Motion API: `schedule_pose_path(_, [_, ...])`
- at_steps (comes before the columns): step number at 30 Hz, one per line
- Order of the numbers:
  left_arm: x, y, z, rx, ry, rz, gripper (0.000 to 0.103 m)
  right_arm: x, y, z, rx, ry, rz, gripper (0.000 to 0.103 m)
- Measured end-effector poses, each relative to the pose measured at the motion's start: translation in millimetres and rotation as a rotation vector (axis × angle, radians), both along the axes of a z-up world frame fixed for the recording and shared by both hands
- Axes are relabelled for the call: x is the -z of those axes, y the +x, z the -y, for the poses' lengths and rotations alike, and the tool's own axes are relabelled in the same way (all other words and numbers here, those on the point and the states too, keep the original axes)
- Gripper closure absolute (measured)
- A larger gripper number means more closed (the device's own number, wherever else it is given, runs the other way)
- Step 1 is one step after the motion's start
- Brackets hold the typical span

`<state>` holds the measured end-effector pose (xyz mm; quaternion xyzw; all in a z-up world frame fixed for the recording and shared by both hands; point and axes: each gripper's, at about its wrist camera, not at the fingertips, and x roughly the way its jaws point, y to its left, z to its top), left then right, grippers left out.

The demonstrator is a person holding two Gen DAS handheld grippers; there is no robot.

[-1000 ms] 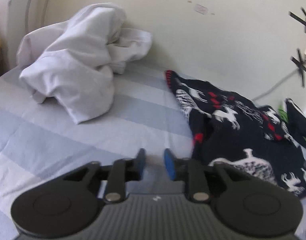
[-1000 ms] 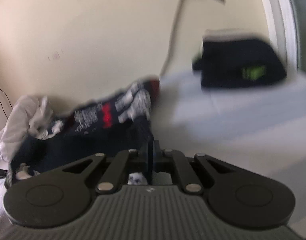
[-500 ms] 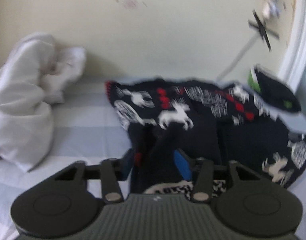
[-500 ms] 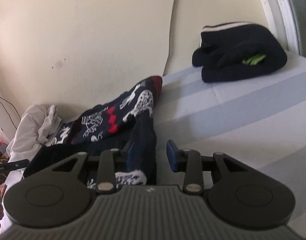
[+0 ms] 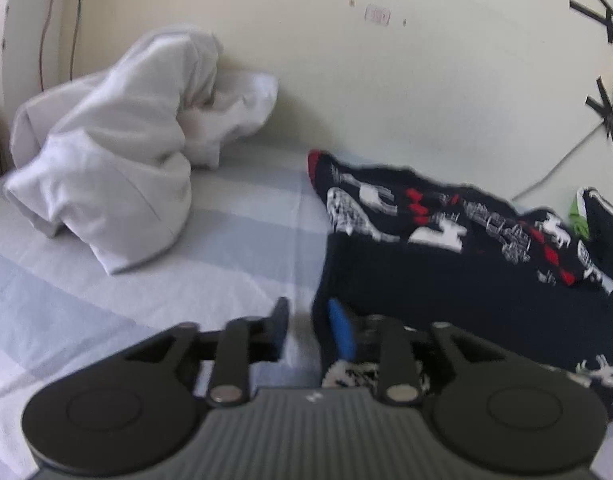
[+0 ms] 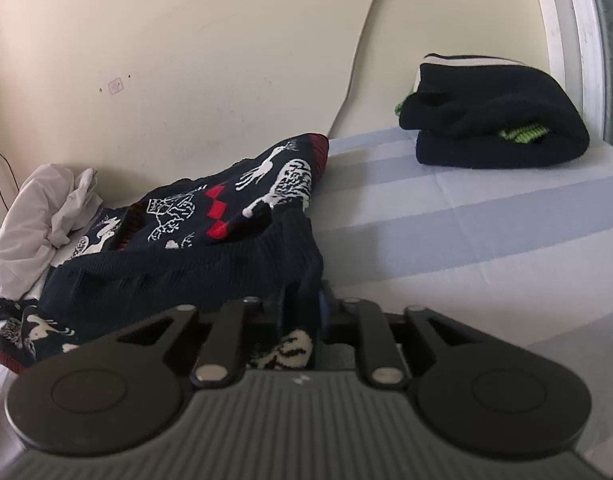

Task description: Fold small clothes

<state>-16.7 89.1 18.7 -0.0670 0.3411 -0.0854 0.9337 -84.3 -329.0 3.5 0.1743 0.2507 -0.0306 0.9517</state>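
Note:
A dark navy knit sweater with white reindeer and red diamonds lies partly folded on the striped bed sheet. My left gripper is open, its jaws either side of the sweater's left edge, not clamped. In the right wrist view the sweater lies left of centre. My right gripper is shut on the sweater's near right edge, which bunches between the fingers.
A crumpled white garment lies at the back left by the wall, also in the right wrist view. A folded black garment with green trim sits at the back right. A cable runs down the wall.
My right gripper was open half a second ago and has closed on the sweater's edge. My left gripper has shifted left, from astride a sweater fold to its left edge, still open.

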Motion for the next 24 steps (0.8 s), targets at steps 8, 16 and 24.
schedule_pose_path(8, [-33,-19,9,0.084,-0.012,0.119,0.062,-6,-17,11,0.01,0.093,0.111,0.076])
schedule_pose_path(16, [1,-36,45,0.186,0.212,0.105,0.06,-15,-24,-4,-0.038,0.013,0.114,0.068])
schedule_pose_path(24, [4,-36,23,0.105,0.139,0.058,0.058,-40,46,-65,-0.315,-0.074,0.02,0.067])
